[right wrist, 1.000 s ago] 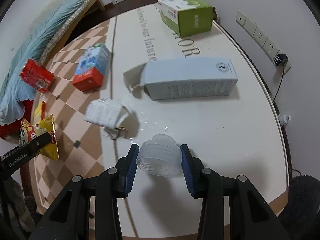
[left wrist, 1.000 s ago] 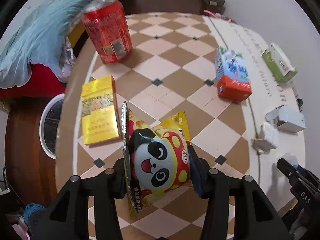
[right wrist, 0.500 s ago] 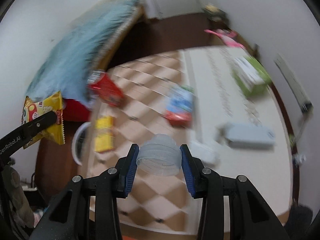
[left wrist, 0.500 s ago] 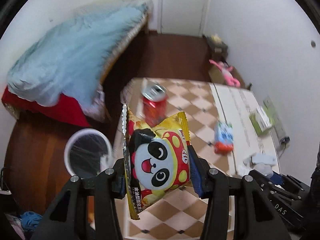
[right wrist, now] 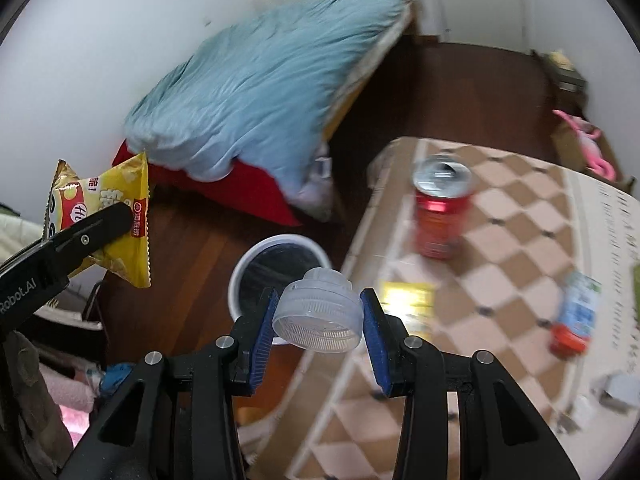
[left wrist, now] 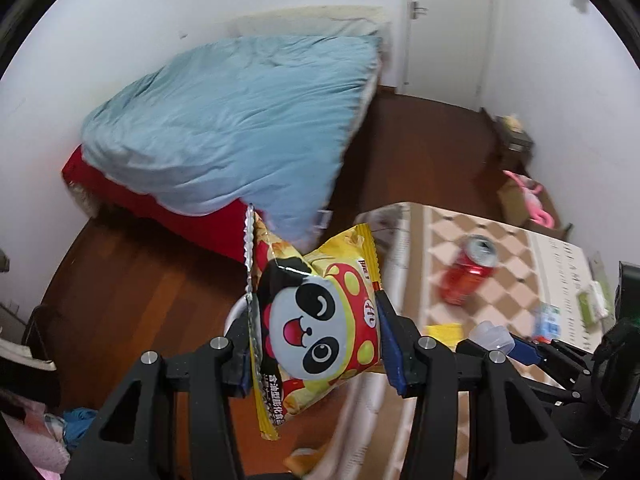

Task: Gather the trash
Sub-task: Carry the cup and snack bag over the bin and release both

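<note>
My left gripper (left wrist: 314,344) is shut on a yellow snack bag with a panda face (left wrist: 316,320), held in the air off the table's left edge; the same snack bag (right wrist: 108,216) shows at the left of the right wrist view. My right gripper (right wrist: 318,316) is shut on a clear plastic cap (right wrist: 318,312), which hangs over the table's edge, just right of the white-rimmed trash bin (right wrist: 276,248) on the floor. The bin's rim (left wrist: 236,314) peeks out behind the bag. The clear cap (left wrist: 492,334) also shows at the right of the left wrist view.
A red soda can (right wrist: 440,212) stands on the checkered table (right wrist: 500,240), with a yellow packet (right wrist: 408,300), a blue and red carton (right wrist: 576,316) and a green box (left wrist: 596,304). A bed with a blue quilt (left wrist: 232,128) fills the far left. The floor is dark wood (left wrist: 132,280).
Both grippers have lifted from the table and swung left toward the floor bin, each still holding its item. The table contents have slid to the right in both views.
</note>
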`<state>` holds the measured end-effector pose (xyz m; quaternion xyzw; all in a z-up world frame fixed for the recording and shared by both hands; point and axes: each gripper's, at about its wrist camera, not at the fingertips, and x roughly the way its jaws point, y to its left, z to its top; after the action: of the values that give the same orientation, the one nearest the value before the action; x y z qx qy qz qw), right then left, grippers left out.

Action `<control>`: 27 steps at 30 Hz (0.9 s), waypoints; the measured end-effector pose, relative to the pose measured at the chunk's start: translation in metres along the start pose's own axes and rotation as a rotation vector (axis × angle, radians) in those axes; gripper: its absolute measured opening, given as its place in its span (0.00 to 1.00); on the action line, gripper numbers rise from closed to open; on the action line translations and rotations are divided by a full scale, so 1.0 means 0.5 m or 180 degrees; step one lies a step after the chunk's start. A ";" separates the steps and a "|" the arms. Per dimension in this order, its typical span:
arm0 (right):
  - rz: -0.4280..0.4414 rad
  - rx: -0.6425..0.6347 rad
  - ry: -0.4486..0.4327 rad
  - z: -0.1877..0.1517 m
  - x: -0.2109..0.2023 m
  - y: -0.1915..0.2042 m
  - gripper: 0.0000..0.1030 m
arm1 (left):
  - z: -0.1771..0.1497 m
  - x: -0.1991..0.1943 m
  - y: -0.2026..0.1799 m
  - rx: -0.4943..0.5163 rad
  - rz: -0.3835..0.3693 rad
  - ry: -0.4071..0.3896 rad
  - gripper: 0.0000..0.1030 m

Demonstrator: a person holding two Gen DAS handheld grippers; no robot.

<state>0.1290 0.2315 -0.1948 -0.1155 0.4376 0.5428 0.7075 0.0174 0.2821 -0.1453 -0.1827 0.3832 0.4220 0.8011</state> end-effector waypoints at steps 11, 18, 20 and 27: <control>0.0147 -0.0141 0.0559 0.074 0.288 0.095 0.42 | 0.001 0.217 0.196 -0.0497 -0.0099 0.0622 0.44; 0.0093 -0.0141 0.1008 0.077 0.474 0.094 0.42 | -0.018 0.405 0.254 -0.0781 -0.0392 0.1187 0.44; 0.0092 -0.0145 0.1090 0.075 0.514 0.095 0.42 | -0.023 0.441 0.259 -0.0840 -0.0480 0.1298 0.44; 0.0159 -0.0183 0.1271 0.068 0.595 0.099 0.43 | -0.035 0.484 0.294 -0.1027 -0.0522 0.1452 0.73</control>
<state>0.1111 0.4705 -0.3808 -0.2300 0.5563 0.5387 0.5895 -0.0260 0.4860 -0.3381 -0.4283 0.4653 0.3594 0.6862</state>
